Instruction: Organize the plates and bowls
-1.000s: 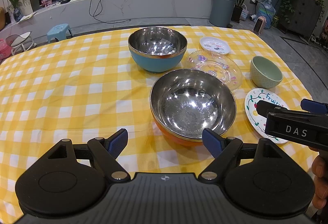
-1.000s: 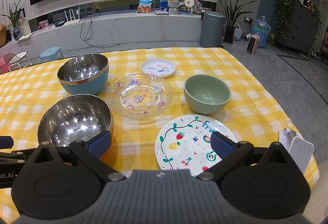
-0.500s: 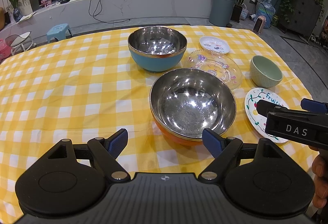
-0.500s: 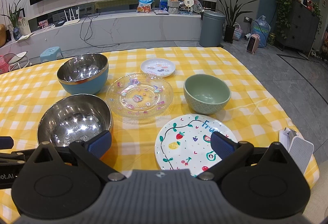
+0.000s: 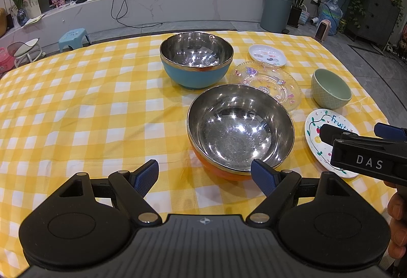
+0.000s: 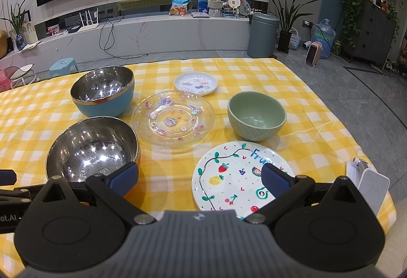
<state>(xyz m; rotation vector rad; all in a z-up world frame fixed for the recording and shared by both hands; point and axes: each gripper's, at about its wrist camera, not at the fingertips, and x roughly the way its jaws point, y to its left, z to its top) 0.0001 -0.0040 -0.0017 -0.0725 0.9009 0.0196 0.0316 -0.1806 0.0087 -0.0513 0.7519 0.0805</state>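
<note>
The left gripper (image 5: 204, 173) has its fingers spread wide and holds nothing; it hangs over the near rim of the orange steel bowl (image 5: 240, 129). The right gripper (image 6: 199, 177) is also spread and empty, above the fruit-painted plate (image 6: 239, 175). Far behind the orange bowl stands the blue steel bowl (image 5: 196, 59). To its right lies the clear glass plate (image 6: 174, 120), then the green ceramic bowl (image 6: 257, 115). The small white plate (image 6: 195, 82) is farthest, all on the yellow checked tablecloth (image 5: 76, 110).
</note>
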